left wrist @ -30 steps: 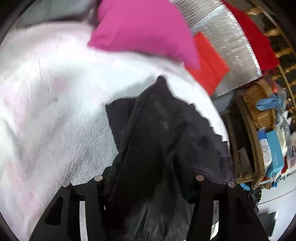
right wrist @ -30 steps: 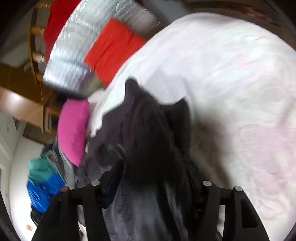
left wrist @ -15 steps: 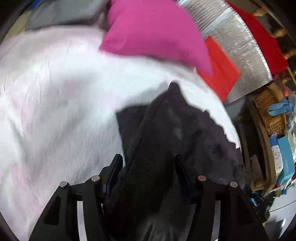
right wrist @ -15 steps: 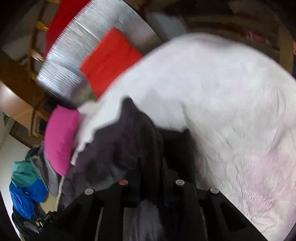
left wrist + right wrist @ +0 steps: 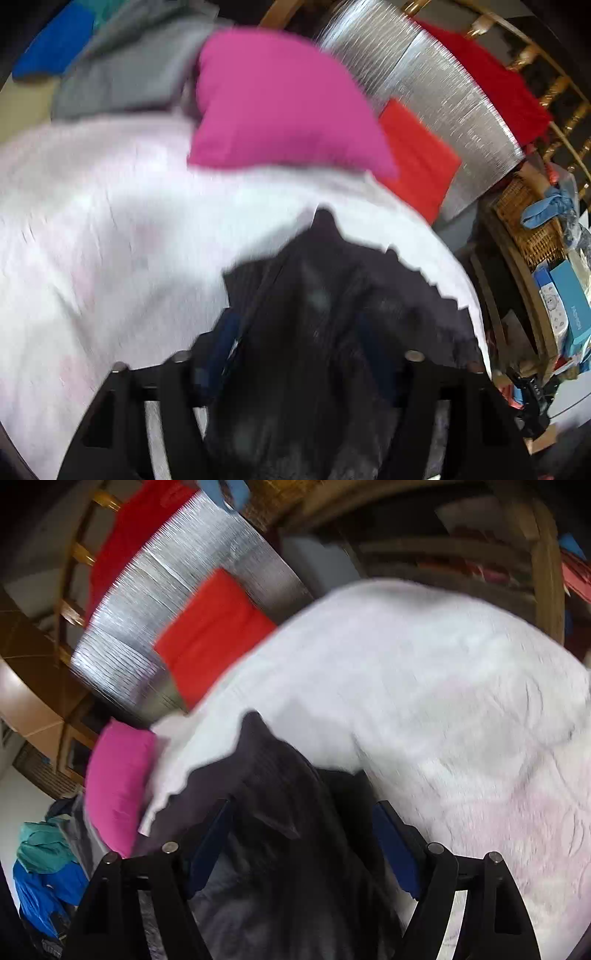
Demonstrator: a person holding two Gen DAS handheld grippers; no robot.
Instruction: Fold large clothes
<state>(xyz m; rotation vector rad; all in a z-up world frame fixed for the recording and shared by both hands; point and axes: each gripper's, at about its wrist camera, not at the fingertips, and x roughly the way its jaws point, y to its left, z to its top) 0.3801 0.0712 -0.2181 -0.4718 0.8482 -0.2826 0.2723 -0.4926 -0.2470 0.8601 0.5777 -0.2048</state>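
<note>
A dark grey garment [image 5: 317, 295] lies bunched on the white fleecy bedcover [image 5: 110, 240], its far tip pointing at the pillows. My left gripper [image 5: 299, 339] hangs just over the near part of the garment. Its jaws are opening, and the cloth lies between the blue pads without being pinched. In the right wrist view the same garment [image 5: 273, 775] runs up between the fingers of my right gripper [image 5: 299, 830]. Those jaws are also opening and stand wide, the pads off the fabric. The bedcover [image 5: 424, 683] fills the right side of that view.
A pink pillow [image 5: 277, 103] and a red pillow [image 5: 413, 158] lie at the head of the bed against a silver foil panel [image 5: 436, 74]. Grey clothes [image 5: 122, 74] are piled beyond the pink pillow. A wicker basket [image 5: 532, 221] and boxes stand off the bed's right side.
The right jaws pinched the garment half a second ago and now stand wide. The left jaws have spread too. Both views have lifted and tilted toward the pillows.
</note>
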